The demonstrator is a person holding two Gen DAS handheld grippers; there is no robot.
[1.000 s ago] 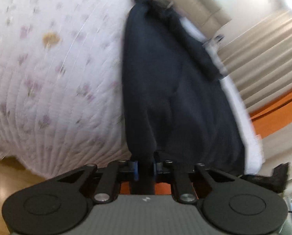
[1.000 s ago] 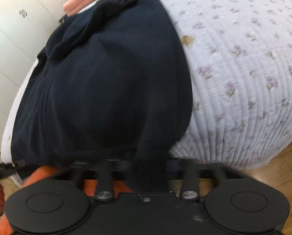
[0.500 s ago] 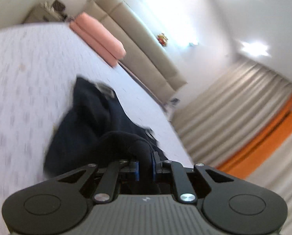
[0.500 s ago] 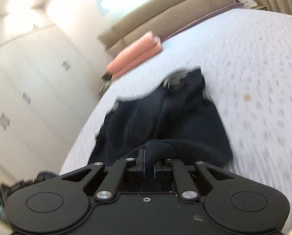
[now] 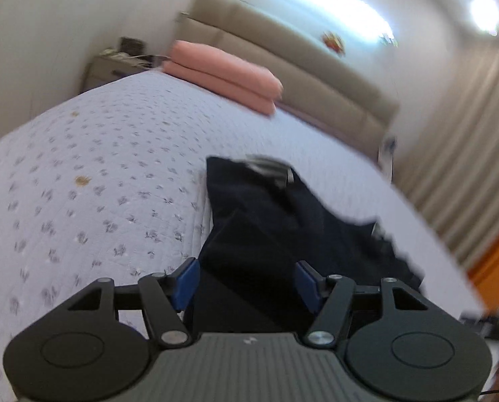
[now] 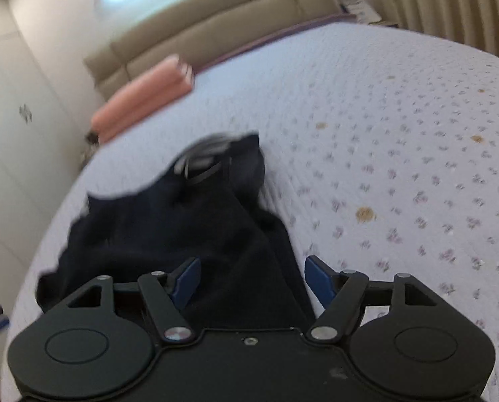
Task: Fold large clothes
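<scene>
A dark navy garment lies in a loose heap on the white flowered bedspread. It also shows in the right wrist view. A grey waistband lining shows at its far end. My left gripper is open, its blue pads on either side of the near edge of the cloth. My right gripper is open too, with the near edge of the garment lying between its pads. Neither holds the cloth.
Folded pink bedding lies by the beige padded headboard. A nightstand stands at the far left, curtains at the right. White wardrobe doors flank the bed in the right wrist view.
Both grippers were shut on the garment's edge and swung it up over the bed. Now both have opened and the garment lies loose on the bedspread.
</scene>
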